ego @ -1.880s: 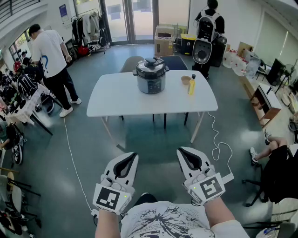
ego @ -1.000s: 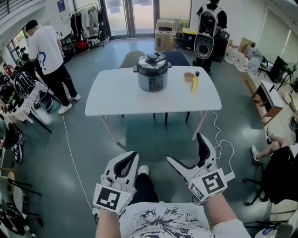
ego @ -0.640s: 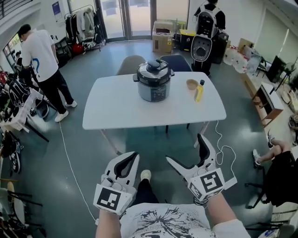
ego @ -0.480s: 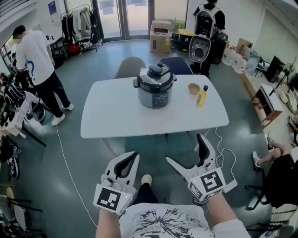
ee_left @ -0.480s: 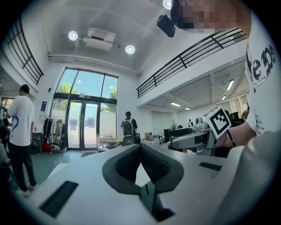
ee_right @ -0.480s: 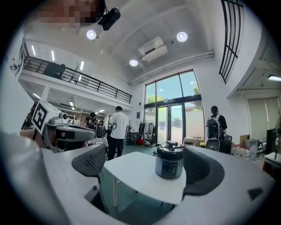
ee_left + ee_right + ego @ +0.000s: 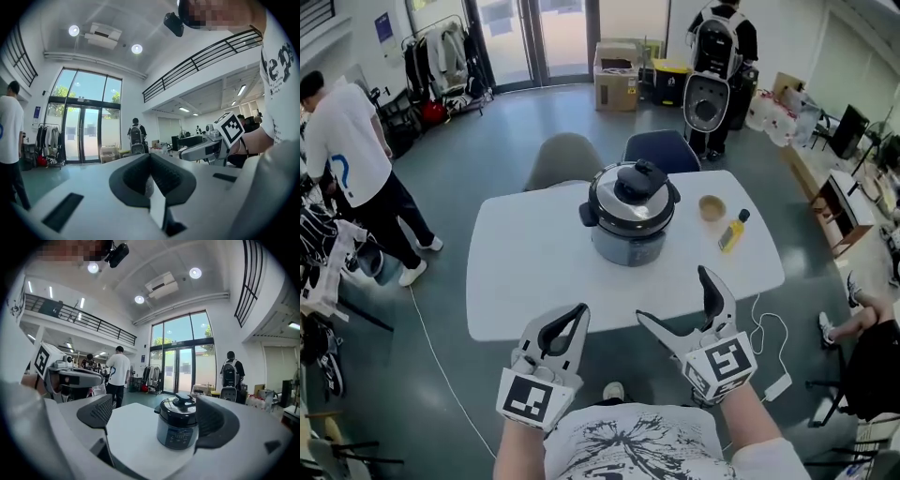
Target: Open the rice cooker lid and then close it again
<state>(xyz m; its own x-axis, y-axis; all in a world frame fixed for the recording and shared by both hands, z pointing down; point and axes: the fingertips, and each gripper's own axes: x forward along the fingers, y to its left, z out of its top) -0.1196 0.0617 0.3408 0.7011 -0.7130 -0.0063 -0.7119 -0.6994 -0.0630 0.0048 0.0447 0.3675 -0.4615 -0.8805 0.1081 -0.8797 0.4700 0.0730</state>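
Observation:
A grey rice cooker [image 7: 628, 225] with a black lid and knob stands lid down near the far edge of a white table [image 7: 525, 281]. Both grippers hover over the table's near edge, well short of the cooker. My left gripper [image 7: 565, 325] is shut with nothing in it; in the left gripper view its pads [image 7: 151, 176] meet. My right gripper [image 7: 677, 298] is open wide and empty. In the right gripper view the rice cooker [image 7: 178, 428] sits between the spread jaws of my right gripper [image 7: 154, 420], some way ahead of them.
A yellow bottle [image 7: 731, 232] and a small bowl [image 7: 712, 207] stand right of the cooker. Two chairs [image 7: 562, 155] [image 7: 661, 150] sit behind the table. A person in a white shirt [image 7: 342, 150] stands left, another with a backpack [image 7: 720, 42] far behind. A cable [image 7: 766, 328] lies on the floor at the right.
My right gripper opened from shut. I have walked up to the table, so the cooker is now much nearer and both grippers are over the table's near edge. The left gripper stayed shut.

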